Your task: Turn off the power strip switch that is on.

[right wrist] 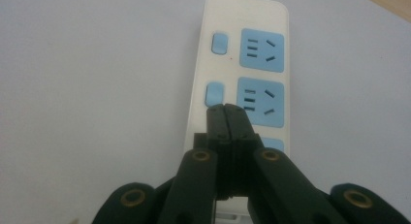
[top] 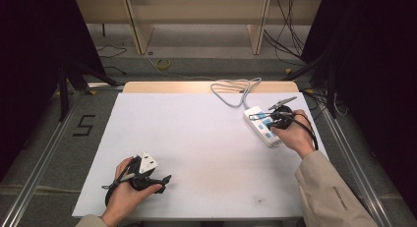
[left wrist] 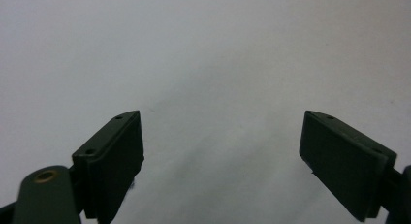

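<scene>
1. Pressing at the power strip (right wrist: 242, 64): my right gripper (right wrist: 226, 110) is clenched, jaws flat together with nothing between them, its tip resting at the lower edge of the middle blue switch (right wrist: 214, 94).
2. Location of the strip: far right of the white table (top: 196, 138), lying aslant, its grey cord (top: 231, 89) looping off over the back edge. In the high view my right gripper (top: 275, 120) sits directly over it.
3. Strip contents, as seen from the right gripper view: upper switch (right wrist: 220, 42) beside an upper blue socket (right wrist: 261, 49); middle switch beside a middle socket (right wrist: 261, 103); a third socket partly hidden under my jaws. All sockets seen have nothing plugged in.
4. Left gripper (left wrist: 220, 151): released, jaws spread wide, nothing between them but bare tabletop. In the high view it rests at the near left of the table (top: 147, 178), well apart from the strip.
5. Progress, by my judgement: the approach is done and the tip is on or just at the middle switch. Whether it has clicked over I cannot tell. Left to do: finish the press, then lift clear.
6. Edges: the strip lies close to the table's right edge, so a sideways shove could push it toward that edge.
7. Open room: the whole middle of the table is bare, so there is free space to my left for drawing back.
</scene>
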The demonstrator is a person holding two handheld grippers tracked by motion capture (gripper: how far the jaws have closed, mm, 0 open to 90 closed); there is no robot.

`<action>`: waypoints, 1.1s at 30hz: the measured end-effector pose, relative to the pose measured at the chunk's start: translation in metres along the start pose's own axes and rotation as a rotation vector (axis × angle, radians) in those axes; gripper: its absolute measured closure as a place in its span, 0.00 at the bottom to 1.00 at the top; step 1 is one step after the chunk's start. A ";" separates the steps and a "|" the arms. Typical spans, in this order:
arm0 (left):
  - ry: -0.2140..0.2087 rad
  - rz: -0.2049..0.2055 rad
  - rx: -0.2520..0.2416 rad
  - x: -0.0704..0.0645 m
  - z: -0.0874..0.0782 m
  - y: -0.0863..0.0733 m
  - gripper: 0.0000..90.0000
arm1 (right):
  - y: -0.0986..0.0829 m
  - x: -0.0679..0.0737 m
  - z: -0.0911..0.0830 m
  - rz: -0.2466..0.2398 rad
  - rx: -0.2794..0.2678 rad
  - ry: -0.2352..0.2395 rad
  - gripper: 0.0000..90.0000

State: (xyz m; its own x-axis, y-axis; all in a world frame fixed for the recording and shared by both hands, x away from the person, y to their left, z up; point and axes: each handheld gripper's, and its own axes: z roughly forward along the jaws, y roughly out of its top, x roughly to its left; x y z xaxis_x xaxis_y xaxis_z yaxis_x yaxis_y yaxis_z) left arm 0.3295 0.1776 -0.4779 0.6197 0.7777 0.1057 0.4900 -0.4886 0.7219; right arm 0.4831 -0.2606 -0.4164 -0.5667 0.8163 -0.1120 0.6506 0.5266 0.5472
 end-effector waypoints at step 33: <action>-0.004 -0.002 0.002 -0.001 0.001 0.001 0.17 | 0.014 -0.005 0.013 -0.004 0.024 0.002 1.00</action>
State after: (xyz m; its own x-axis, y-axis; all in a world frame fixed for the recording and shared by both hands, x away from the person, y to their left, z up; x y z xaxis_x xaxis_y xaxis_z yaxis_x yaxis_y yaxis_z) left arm 0.3296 0.1759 -0.4782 0.6215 0.7768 0.1013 0.4921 -0.4877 0.7211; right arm 0.5015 -0.2540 -0.4193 -0.5699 0.8139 -0.1127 0.6602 0.5352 0.5269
